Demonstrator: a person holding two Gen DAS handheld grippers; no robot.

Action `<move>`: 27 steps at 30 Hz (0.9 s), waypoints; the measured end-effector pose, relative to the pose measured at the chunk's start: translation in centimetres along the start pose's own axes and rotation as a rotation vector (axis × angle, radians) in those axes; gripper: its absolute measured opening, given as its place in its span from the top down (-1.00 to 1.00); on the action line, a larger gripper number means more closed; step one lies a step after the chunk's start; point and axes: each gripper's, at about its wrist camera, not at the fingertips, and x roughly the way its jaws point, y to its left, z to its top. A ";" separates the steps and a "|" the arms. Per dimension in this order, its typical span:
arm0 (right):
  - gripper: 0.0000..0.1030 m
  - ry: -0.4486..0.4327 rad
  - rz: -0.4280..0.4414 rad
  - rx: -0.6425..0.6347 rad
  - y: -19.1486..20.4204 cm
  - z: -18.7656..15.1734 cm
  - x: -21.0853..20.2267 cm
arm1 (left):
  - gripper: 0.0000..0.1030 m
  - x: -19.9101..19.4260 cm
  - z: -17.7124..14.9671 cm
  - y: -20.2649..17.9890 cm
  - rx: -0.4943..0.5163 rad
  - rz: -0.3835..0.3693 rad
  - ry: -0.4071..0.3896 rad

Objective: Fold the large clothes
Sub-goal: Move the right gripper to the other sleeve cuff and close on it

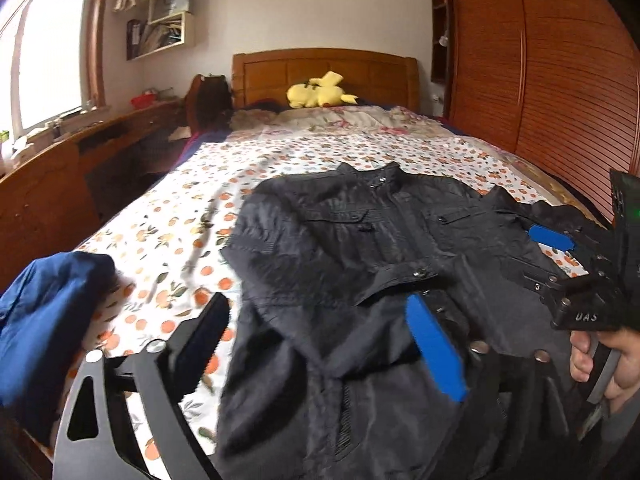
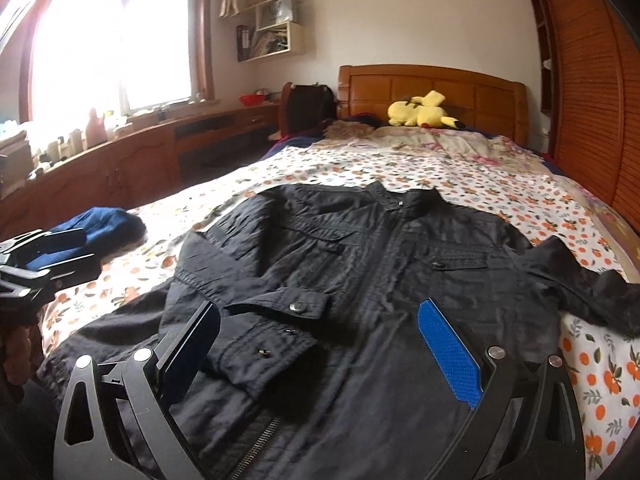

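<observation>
- The black button-front jacket (image 1: 360, 264) runs off the bottom edge in both wrist views, its hem unseen.
- A crumpled dark-blue garment (image 1: 44, 320) is cut off at the left edge.
- Items on the white wall shelves (image 2: 276, 24) are too small to identify.

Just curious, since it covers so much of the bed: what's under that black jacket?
Around the black jacket, the orange-print bedsheet shows on all visible sides, so the jacket seems to lie straight on it. One sleeve is folded over its front. Anything else beneath is covered.
</observation>
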 end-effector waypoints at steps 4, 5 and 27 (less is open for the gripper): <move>-0.86 0.026 0.023 -0.021 1.5 -0.2 1.5 | -0.90 -0.5 -1.2 1.2 -0.020 0.012 -0.003; -0.86 0.037 0.028 -0.029 1.9 -0.3 2.0 | -0.90 -0.6 -1.5 1.6 -0.029 0.010 -0.004; -0.66 0.272 0.094 -0.034 3.2 -3.8 9.0 | -0.90 -2.5 -4.2 3.0 -0.085 -0.002 0.003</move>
